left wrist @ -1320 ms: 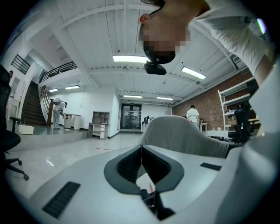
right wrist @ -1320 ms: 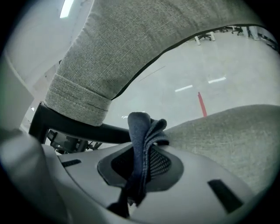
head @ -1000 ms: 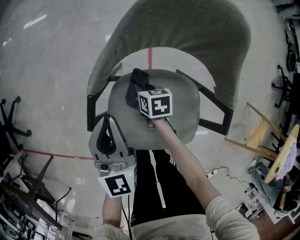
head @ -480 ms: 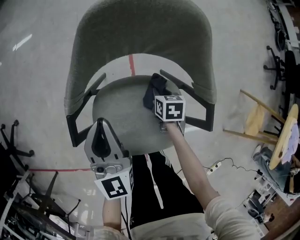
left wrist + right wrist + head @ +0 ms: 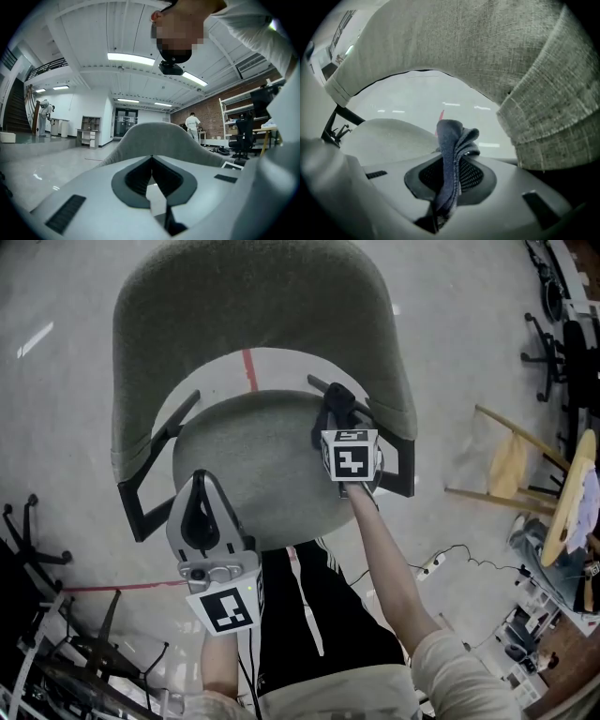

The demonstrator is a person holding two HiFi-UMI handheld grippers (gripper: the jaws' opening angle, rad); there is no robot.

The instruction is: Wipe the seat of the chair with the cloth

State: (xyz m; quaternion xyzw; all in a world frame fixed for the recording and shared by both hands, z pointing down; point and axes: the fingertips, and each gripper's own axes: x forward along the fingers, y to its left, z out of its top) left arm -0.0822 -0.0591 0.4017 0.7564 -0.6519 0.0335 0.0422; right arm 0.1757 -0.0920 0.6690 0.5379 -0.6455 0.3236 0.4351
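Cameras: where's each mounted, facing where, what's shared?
Head view: on the head, steeply down at the chair seat; both forearms show.
Left gripper view: on left tool, facing across the room; jaws shut, empty; sleeve at right.
Right gripper view: on right tool, facing the backrest; jaws clamp the cloth.
Shared: head and right gripper views both show seat and cloth.

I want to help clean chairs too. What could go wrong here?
1. The cloth, pinched in the right tongs, is at the right rear edge of the seat, beside the black arm bracket. It might snag there or slip off the edge.
2. The left tongs are shut on nothing, so nothing steadies the chair. It might shift under a push.
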